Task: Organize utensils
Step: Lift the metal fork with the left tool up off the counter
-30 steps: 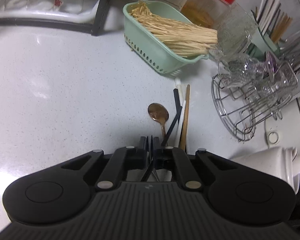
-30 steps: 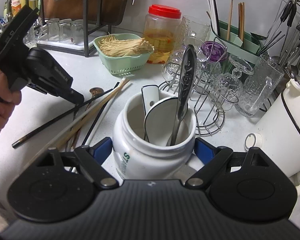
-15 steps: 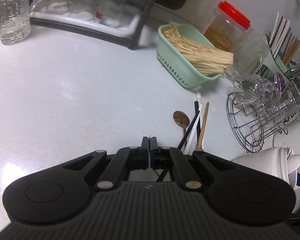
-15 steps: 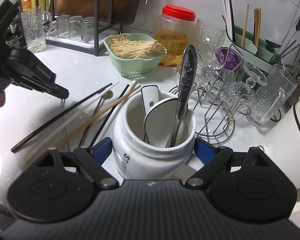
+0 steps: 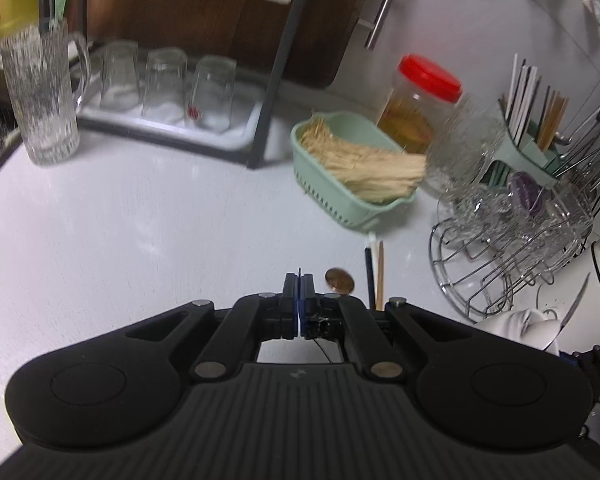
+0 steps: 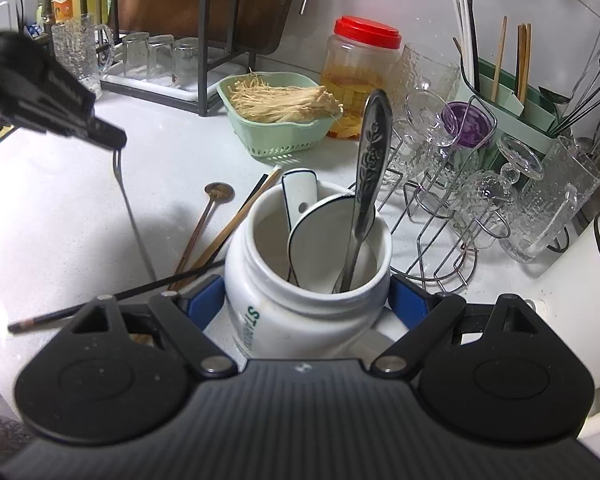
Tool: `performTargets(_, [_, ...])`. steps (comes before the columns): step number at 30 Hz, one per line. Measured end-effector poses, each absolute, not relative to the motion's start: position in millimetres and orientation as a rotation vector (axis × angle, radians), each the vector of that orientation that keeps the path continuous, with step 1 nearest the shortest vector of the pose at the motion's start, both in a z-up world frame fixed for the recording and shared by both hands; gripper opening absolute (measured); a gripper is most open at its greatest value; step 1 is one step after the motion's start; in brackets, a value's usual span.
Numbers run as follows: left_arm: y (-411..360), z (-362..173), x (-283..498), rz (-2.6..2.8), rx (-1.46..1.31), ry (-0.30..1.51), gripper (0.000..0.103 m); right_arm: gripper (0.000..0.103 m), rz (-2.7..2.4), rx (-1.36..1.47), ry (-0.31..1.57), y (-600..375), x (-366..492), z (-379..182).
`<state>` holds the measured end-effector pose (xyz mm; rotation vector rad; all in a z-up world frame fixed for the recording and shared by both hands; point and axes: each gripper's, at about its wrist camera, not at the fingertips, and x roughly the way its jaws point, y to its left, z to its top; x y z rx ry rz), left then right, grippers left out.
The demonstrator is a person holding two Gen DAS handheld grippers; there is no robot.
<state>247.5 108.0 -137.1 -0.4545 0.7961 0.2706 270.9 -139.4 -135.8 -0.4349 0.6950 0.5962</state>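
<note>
My right gripper (image 6: pixel 306 298) is shut on a white ceramic jar (image 6: pixel 300 320), its blue pads (image 6: pixel 204 300) pressing on both sides. In the jar stand a white ceramic spoon (image 6: pixel 300 196) and an embossed metal spoon (image 6: pixel 370 168). My left gripper (image 6: pixel 114 142) hovers above the counter at the left, shut on a thin metal utensil (image 6: pixel 134 220) that hangs down from it. In the left wrist view only the utensil's edge shows between the shut fingers (image 5: pixel 299 284). A copper spoon (image 6: pixel 219 191), brown chopsticks (image 6: pixel 236 220) and a black chopstick (image 6: pixel 120 296) lie on the counter.
Behind the jar are a green basket of enoki mushrooms (image 6: pixel 276 136), a red-lidded jar (image 6: pixel 364 68), a wire rack of glasses (image 6: pixel 460 184) and a green chopstick holder (image 6: pixel 500 92). A dish rack with glasses (image 5: pixel 160 120) stands at the back left, a white kettle (image 6: pixel 588 272) at the right.
My left gripper has risen from the pile of utensils, lifting the thin metal utensil off the counter. The black chopstick has swung flatter. The right gripper and jar have stayed put.
</note>
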Motion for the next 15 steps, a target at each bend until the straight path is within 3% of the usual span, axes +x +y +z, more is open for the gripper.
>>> performTargets(15, [89, -102, 246, 0.264, -0.406, 0.729, 0.001, 0.09, 0.605, -0.432, 0.689, -140, 270, -136])
